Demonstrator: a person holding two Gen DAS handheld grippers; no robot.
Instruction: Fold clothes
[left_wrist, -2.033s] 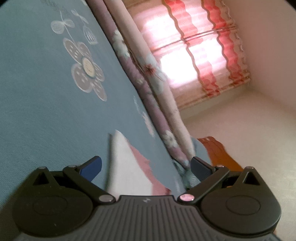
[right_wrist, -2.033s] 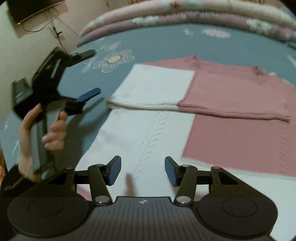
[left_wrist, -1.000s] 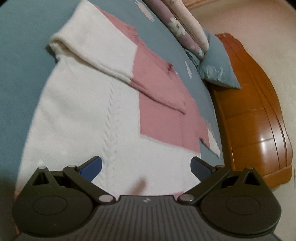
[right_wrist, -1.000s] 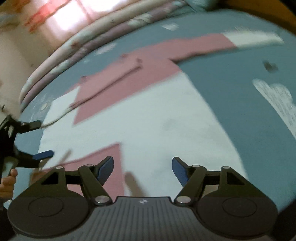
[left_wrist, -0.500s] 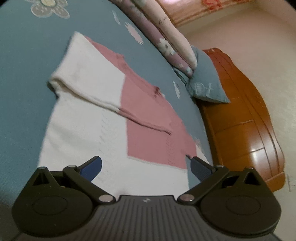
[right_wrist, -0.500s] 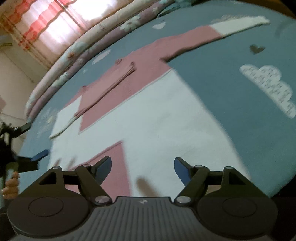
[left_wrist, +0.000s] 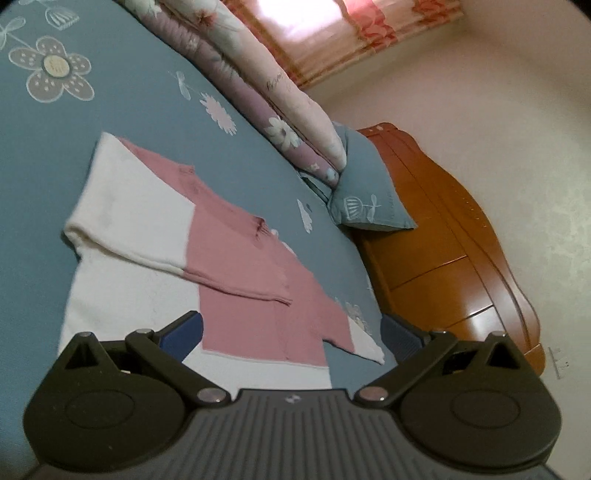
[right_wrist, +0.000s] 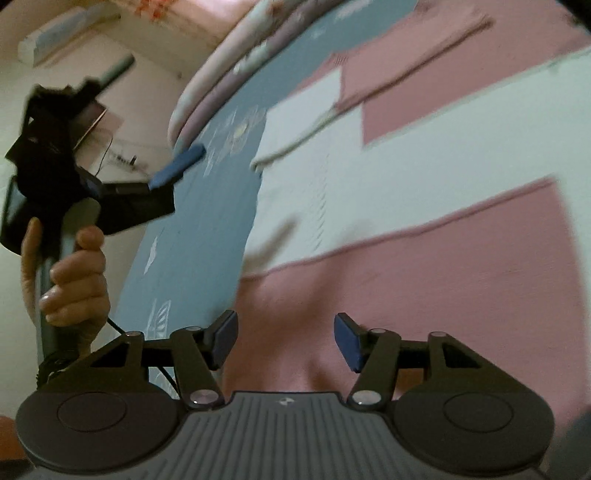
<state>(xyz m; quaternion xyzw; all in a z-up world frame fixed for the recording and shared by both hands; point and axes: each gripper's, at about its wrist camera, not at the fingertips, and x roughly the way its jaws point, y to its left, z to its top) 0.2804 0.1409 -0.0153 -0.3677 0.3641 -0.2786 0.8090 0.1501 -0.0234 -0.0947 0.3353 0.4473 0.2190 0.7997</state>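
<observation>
A pink and white sweater (left_wrist: 255, 295) lies flat on the blue bed sheet (left_wrist: 110, 122). One sleeve (left_wrist: 147, 225) is folded across its chest, and the other sleeve runs out to a white cuff (left_wrist: 364, 341). My left gripper (left_wrist: 291, 334) hangs open above the sweater's near side, holding nothing. In the right wrist view a hand (right_wrist: 74, 280) carries it off the bed's left edge, one blue fingertip (right_wrist: 179, 166) showing. My right gripper (right_wrist: 286, 336) hovers over the sweater's pink hem band (right_wrist: 406, 273). Its jaws are closing, and no cloth is pinched between them.
Rolled floral quilts (left_wrist: 258, 96) line the far side of the bed. A blue pillow (left_wrist: 362, 192) leans on the wooden headboard (left_wrist: 443, 240). A pink curtain (left_wrist: 369, 29) hangs beyond them. An air conditioner (right_wrist: 66, 33) sits high on the wall.
My left gripper has risen and drawn back, so more of the sweater and headboard shows. My right gripper swung left to the pink hem near the bed edge, and its jaws narrowed.
</observation>
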